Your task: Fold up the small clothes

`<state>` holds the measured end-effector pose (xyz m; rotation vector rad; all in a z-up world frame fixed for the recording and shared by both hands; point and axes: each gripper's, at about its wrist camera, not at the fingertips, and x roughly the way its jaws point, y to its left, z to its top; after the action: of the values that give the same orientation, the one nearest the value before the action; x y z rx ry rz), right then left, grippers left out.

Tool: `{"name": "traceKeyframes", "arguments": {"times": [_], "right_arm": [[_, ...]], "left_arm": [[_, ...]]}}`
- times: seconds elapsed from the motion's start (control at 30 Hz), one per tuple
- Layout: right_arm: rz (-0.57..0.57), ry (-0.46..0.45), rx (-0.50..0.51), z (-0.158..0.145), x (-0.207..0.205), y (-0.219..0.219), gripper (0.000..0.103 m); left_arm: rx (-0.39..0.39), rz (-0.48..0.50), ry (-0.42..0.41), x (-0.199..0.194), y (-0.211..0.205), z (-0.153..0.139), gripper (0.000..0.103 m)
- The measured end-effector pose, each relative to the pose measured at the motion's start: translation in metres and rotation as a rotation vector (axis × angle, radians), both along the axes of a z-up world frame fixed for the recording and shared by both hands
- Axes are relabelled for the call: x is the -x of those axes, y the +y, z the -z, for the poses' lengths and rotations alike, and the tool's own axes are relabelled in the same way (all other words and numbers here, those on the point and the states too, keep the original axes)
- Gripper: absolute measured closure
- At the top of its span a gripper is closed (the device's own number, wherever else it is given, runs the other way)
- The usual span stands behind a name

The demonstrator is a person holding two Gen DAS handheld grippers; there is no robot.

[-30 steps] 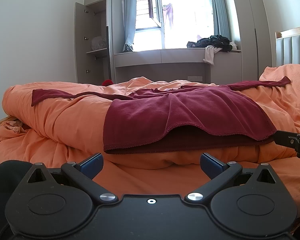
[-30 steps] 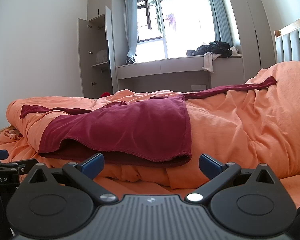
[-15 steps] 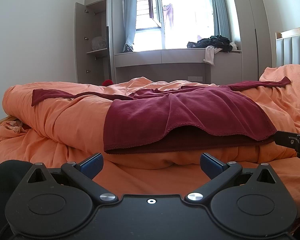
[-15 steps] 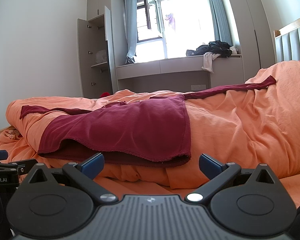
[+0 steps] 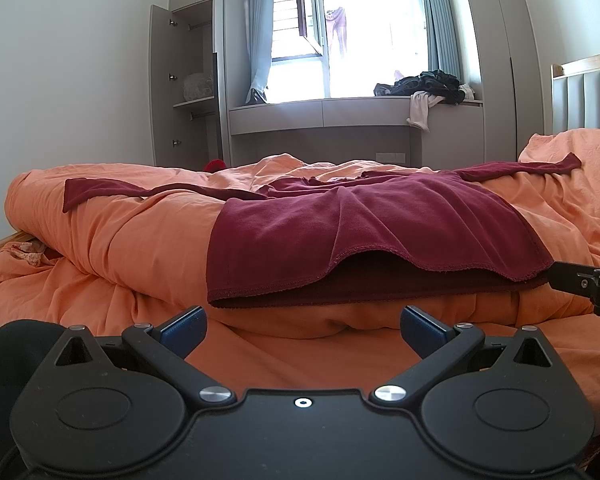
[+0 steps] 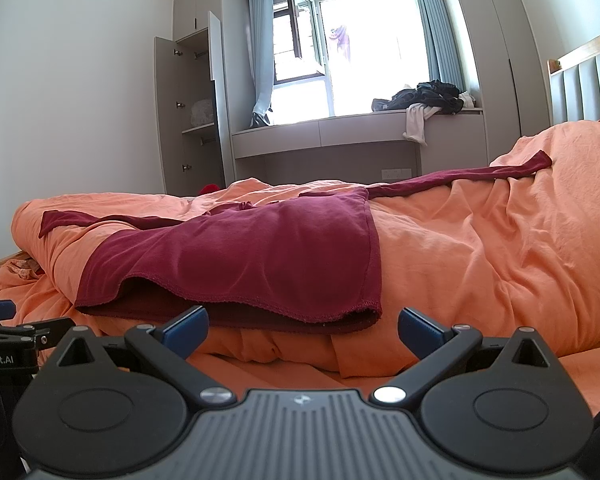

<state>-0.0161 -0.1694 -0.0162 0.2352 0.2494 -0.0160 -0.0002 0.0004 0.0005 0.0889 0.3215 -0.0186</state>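
An orange duvet [image 5: 120,232] covers the bed. On its hump lies a maroon shirt [image 5: 340,232] — spread flat, sleeves out to both sides, its near hem lifted in a gap. The left gripper [image 5: 302,326] and right gripper [image 6: 303,326] sit low just before that hem — both with jaws wide apart, holding nothing, clear of the cloth.
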Motion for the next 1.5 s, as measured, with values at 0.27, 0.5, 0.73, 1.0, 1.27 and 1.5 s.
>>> {"name": "traceKeyframes", "arguments": {"times": [0.27, 0.5, 0.73, 1.0, 1.27, 1.5], "right_arm": [[0.001, 0.0, -0.001, 0.0, 0.0, 0.0, 0.0], [0.001, 0.0, -0.002, 0.0, 0.0, 0.0, 0.0], [0.006, 0.007, 0.001, 0.001, -0.001, -0.001, 0.0], [0.027, 0.076, -0.005, 0.0, -0.013, 0.001, 0.0], [0.041, 0.159, 0.007, -0.025, -0.038, 0.0, 0.0], [0.048, 0.147, -0.024, -0.049, -0.066, -0.014, 0.0]], "left_arm": [[0.001, 0.0, 0.0, 0.0, 0.0, 0.0, 0.0], [0.001, 0.001, 0.0, 0.0, 0.0, 0.0, 0.0], [0.001, 0.003, 0.006, 0.002, 0.0, -0.003, 0.0], [0.009, 0.001, 0.044, -0.017, -0.004, -0.005, 0.0], [0.006, -0.004, 0.007, -0.053, -0.015, -0.035, 0.0], [0.016, -0.008, 0.015, -0.099, -0.022, -0.062, 0.0]]}}
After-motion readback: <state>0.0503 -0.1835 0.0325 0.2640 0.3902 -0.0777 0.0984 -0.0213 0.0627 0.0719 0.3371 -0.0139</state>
